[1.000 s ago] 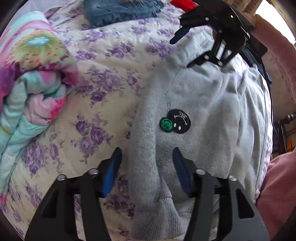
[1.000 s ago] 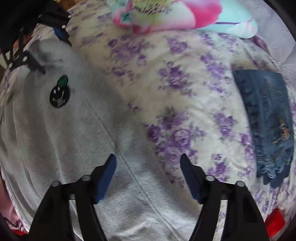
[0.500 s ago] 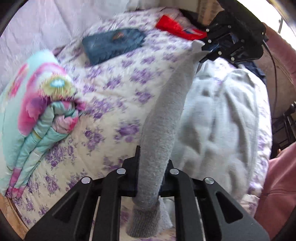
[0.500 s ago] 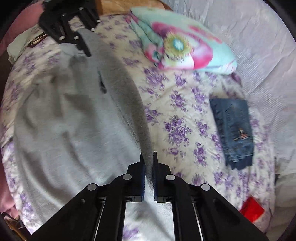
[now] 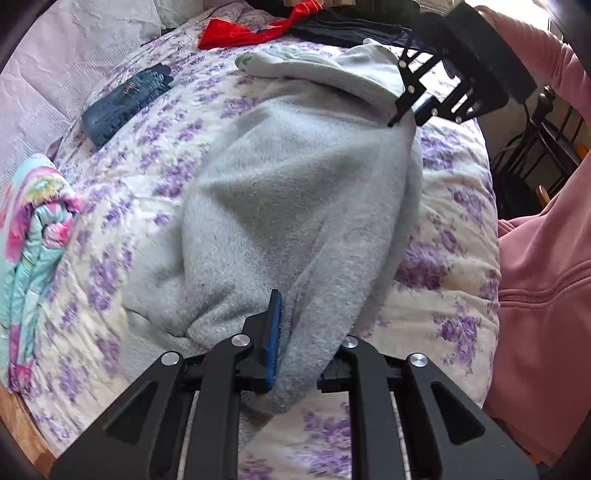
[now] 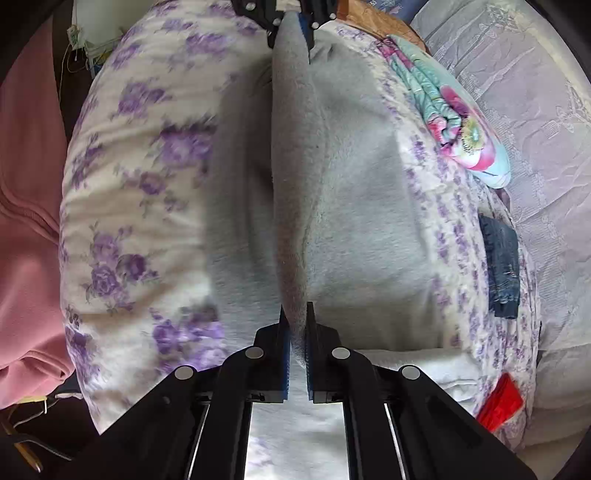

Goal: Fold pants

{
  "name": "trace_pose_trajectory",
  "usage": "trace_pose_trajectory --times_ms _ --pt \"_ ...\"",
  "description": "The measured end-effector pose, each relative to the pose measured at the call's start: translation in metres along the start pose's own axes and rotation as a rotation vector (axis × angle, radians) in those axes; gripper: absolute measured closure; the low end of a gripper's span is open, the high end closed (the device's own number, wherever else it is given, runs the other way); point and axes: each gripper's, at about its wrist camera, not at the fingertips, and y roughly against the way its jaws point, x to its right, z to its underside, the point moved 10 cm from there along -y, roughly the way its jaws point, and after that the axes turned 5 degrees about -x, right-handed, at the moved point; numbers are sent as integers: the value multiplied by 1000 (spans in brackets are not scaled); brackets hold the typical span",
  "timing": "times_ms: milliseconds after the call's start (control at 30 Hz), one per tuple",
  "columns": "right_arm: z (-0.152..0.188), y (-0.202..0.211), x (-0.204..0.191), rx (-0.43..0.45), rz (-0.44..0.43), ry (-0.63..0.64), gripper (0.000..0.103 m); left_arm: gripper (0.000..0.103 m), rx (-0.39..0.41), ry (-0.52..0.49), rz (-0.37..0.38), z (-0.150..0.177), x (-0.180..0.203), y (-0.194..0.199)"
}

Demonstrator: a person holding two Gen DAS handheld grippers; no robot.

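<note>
Swung up off the floral bedspread [image 5: 454, 258] since a second earlier: grey pants [image 5: 295, 192], then lying flat with open jaws poised over one edge, now pinched at two points and hauled into a taut ridge.

Passed over, untouched, at far left of the left wrist view a rolled flowery blanket [image 5: 33, 236], at upper left folded jeans [image 5: 125, 103], at top a red cloth [image 5: 240, 31].

Filled frame centre with the pants, slumped in a loose mound on the bedspread, lifted edge running from lower centre to upper right.

Held at lower centre by the left gripper [image 5: 301, 343], jaws just closed and pressed tight on a thick bunch of grey fleece, with what looked like a cuff hanging below.

Held at upper right by the right gripper [image 5: 424, 103], likewise just closed on the far end of the same edge. Confirmed in the right wrist view, pads nipping a thin fold at lower centre.

Showed a pink sleeve [image 5: 539, 258] along the right edge.

Judged early: first lengthwise fold apparently under way, not yet laid down. Remained to set the edge down, smooth it, then fold across the length.
</note>
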Motion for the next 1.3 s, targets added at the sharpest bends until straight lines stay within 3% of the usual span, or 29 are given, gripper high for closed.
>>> trace_pose_trajectory --times_ms 100,233,300,333,367,400,467,567,633,700,833,933,1033,1200,1300 --pt "1 -19 -12 28 68 -52 93 87 36 44 -5 7 4 -13" --pt "3 -14 -9 55 177 -88 90 83 66 38 -86 10 14 -12" --pt "6 -1 -3 73 198 -150 70 72 51 39 -116 10 17 -4" --pt "8 10 -1 101 156 -209 59 51 53 41 -101 8 22 3" --pt "10 21 3 146 92 -273 39 29 67 48 -91 5 25 11" --pt "11 30 8 185 48 -327 36 21 111 51 -101 -2 30 27" --pt "20 48 27 237 2 -462 36 18 193 44 -99 -16 40 52" --pt "40 67 73 288 22 -678 36 10 313 79 -79 -50 50 80" --pt "54 69 105 308 23 -836 32 9 352 155 -63 -76 48 78" --pt "72 64 141 309 11 -1013 27 9 349 273 27 -99 44 58" --pt "100 31 189 222 -37 -1307 26 9 275 487 285 -125 49 -11" --pt "111 -1 222 73 68 -1362 26 9 246 535 385 -129 63 -49" --pt "122 -44 248 -103 106 -1394 26 9 272 510 361 -126 68 -61" --pt "139 -134 252 -434 -6 -1447 26 9 320 467 344 -121 69 -55" --pt "148 -153 242 -486 -49 -1488 32 9 329 476 359 -119 67 -51"
